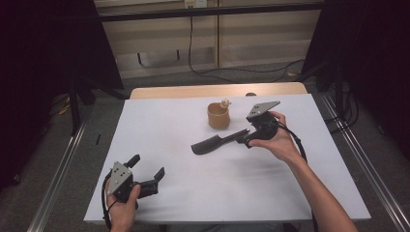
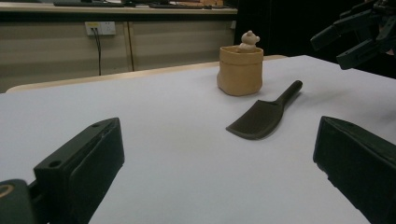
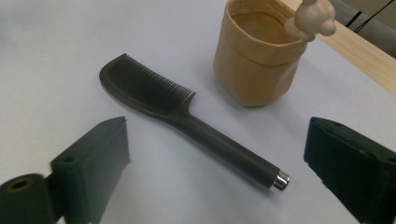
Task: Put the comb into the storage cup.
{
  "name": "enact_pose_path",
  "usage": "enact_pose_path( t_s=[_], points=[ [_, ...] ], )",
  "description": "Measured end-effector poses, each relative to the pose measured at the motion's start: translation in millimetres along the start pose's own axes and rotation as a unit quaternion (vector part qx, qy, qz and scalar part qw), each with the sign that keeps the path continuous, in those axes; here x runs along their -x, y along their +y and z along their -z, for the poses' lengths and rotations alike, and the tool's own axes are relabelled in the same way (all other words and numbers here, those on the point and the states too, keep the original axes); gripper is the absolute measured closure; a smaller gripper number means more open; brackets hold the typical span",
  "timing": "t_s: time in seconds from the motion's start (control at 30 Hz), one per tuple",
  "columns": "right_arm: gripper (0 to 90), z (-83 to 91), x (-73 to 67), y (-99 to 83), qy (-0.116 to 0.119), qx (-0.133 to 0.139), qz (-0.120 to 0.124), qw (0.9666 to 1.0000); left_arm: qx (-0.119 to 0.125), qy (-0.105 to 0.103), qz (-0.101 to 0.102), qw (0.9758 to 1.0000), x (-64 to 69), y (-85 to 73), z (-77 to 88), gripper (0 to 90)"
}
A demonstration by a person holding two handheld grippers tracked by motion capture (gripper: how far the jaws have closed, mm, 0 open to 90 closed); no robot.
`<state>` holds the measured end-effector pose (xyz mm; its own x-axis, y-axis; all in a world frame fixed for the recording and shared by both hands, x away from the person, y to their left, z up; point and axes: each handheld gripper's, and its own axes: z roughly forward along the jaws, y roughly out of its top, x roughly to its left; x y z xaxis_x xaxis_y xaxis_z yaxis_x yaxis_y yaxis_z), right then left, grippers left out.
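In the high view, a white-covered bench [image 1: 203, 193] with a pale wooden far edge is seen from above. A dark, long-handled plastic comb [image 1: 212, 142] lies flat near the middle of the bench, its toothed head pointing to the left and its handle running up to the right. Just behind it a small tan, soft-walled cup [image 1: 218, 116] stands upright, and a little cream bear figure [image 1: 225, 102] sits at its rim. The right gripper [image 1: 247, 137] is held by the right hand [image 1: 278, 140] at the handle end of the comb; its fingers are seen close to the handle, but whether they touch it cannot be told from here. The left gripper [image 1: 146, 166] is held by the left hand [image 1: 123, 208] near the front left corner of the bench, well apart from the comb, with its fingers spread.

In the left gripper view, the two black fingers [image 2: 88, 163] are set wide apart over bare white bench, with nothing between them. The comb [image 2: 264, 116] is seen farther off, lying flat, with the tan cup [image 2: 239, 70] behind it and the bear figure [image 2: 249, 41] at the rim. The right gripper [image 2: 348, 39] shows at the upper right, raised above the bench.

In the right gripper view, the fingers [image 3: 95, 163] are spread wide and grip nothing. The comb [image 3: 187, 119] lies between and just beyond them, its silver-capped handle end nearest and its teeth facing the cup [image 3: 254, 60], which stands just beside it but apart. The bear figure [image 3: 313, 18] leans over the rim.
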<state>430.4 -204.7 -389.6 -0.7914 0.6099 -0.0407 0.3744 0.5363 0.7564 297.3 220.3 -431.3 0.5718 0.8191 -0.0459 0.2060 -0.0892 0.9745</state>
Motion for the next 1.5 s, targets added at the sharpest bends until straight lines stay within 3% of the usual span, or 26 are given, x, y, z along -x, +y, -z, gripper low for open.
enact_pose_path(
  t_s=[0.3, 0.43, 0.6, 0.73, 1.07, 1.13, 1.3, 1.5],
  points=[
    [8.7, -19.0, 3.0, 9.8, 0.027, -0.046, 0.027, 0.9982, -0.001, -0.003, -0.003, 1.0000, 1.2, 0.3, -1.1, 2.1],
    [9.2, -29.4, 6.6, 11.2, 0.027, -0.076, 0.039, 0.9960, 0.001, -0.002, 0.000, 1.0000, 0.4, 0.1, -0.3, 2.1],
    [12.3, -34.2, 11.0, 15.6, 0.030, -0.093, 0.050, 0.9940, -0.002, -0.001, -0.002, 1.0000, 0.0, -0.3, -0.7, 2.1],
    [15.4, -39.5, 11.3, 21.3, 0.041, -0.113, 0.062, 0.9908, -0.004, -0.002, -0.005, 1.0000, 0.7, -0.2, -0.7, 2.1],
    [26.3, -64.7, 9.4, 23.2, 0.059, -0.171, 0.101, 0.9784, -0.003, -0.005, -0.003, 1.0000, 0.4, -0.5, -0.6, 2.1],
    [27.4, -66.9, 8.4, 24.0, 0.060, -0.173, 0.106, 0.9773, -0.004, -0.004, -0.003, 1.0000, 0.1, -0.9, -1.4, 2.1],
    [37.6, -76.5, 6.0, 23.3, 0.075, -0.191, 0.123, 0.9709, -0.005, -0.006, -0.005, 1.0000, 0.4, -0.6, -1.0, 2.1],
    [45.3, -81.7, 2.9, 22.6, 0.079, -0.198, 0.139, 0.9671, -0.005, -0.006, -0.003, 1.0000, 0.2, -1.1, -1.9, 2.1]
  ],
)
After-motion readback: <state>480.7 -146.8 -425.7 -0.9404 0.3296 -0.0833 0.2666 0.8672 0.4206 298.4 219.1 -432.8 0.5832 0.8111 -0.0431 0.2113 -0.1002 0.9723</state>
